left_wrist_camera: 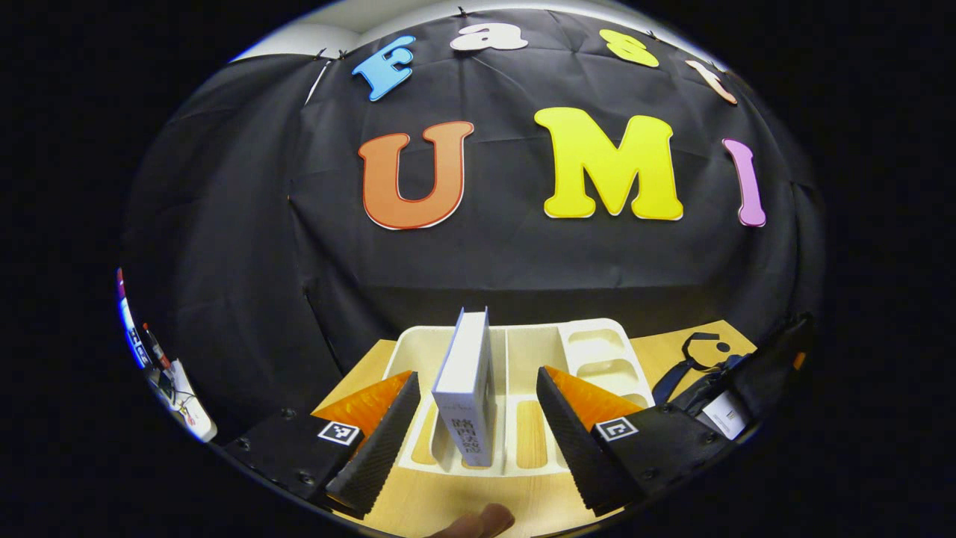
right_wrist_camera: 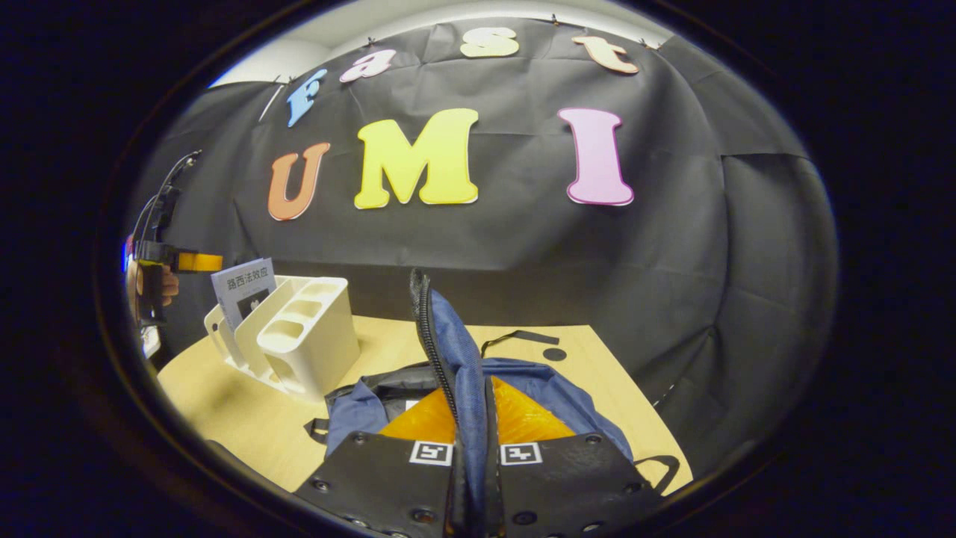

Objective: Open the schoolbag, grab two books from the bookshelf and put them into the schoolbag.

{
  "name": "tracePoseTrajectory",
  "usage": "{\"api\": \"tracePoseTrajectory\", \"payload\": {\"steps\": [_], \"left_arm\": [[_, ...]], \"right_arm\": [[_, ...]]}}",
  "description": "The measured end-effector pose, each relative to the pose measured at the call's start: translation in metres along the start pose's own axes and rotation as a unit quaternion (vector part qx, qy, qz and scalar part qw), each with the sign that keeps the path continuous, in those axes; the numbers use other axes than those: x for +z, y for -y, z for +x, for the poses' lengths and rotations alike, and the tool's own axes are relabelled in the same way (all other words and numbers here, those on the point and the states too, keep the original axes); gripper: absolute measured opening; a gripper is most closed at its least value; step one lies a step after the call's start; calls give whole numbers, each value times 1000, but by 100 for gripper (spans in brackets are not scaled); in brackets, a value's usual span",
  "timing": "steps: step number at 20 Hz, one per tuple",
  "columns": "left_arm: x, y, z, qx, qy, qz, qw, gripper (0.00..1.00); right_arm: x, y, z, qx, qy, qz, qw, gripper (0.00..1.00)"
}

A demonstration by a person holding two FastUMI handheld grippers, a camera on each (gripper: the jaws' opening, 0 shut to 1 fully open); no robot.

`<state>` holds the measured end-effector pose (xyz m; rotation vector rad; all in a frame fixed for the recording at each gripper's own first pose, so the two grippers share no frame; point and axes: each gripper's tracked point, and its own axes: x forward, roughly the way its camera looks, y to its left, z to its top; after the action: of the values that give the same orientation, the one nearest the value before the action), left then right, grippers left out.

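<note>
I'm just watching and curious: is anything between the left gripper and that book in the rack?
Nothing visible. In the left gripper view the left gripper is open, with the upright book standing in the white rack straight ahead between its fingers. The right gripper pinches the schoolbag flap upright.

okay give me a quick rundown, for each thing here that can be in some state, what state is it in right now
Left tongs: open, fingers either side of the book, not touching it.
Right tongs: shut on the schoolbag flap.
Schoolbag: on the table, flap lifted upright.
Book: standing upright in the bookshelf.
Bookshelf: on the table, other slots empty.
</note>
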<state>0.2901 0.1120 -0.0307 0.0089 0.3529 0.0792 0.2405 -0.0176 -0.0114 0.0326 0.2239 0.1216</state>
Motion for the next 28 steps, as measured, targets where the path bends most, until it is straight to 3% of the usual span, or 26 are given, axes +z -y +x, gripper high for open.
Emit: {"api": "tracePoseTrajectory", "payload": {"steps": [3, 6, 9, 11, 12, 14, 16, 19, 24, 28], "left_arm": [[10, -5, 20, 3, -22, 20, 1000, 98], [18, 7, 36, -25, -32, 32, 999, 97], [11, 19, 59, -44, -83, 42, 995, 97], [8, 12, 72, -30, -120, 29, 992, 96], [2, 16, 76, -41, -150, 26, 987, 96], [9, -1, 89, 1, -157, 55, 986, 97], [-2, 3, 102, -10, -185, 92, 978, 96], [-6, 1, 98, 9, -225, 128, 966, 95], [-24, 4, 108, 2, -273, 138, 952, 93], [-29, 2, 102, 1, -299, 139, 944, 84]], "right_arm": [[-1, -2, 1, 4, 1, -7, 1000, 8], [-2, -2, 1, 11, 3, -7, 1000, 9], [-4, 3, 2, 17, 3, -1, 1000, 8], [-5, 7, -1, 13, 11, 0, 1000, 8], [-6, 6, -2, 13, 15, -4, 1000, 10], [-11, 6, -3, 16, 17, -3, 1000, 9], [-15, 6, -4, 20, 12, 0, 1000, 10], [-15, 8, -7, 21, 14, 0, 1000, 10], [-16, 15, -11, 21, 19, 1, 1000, 10], [-20, 18, -11, 24, 18, 8, 1000, 10]]}}
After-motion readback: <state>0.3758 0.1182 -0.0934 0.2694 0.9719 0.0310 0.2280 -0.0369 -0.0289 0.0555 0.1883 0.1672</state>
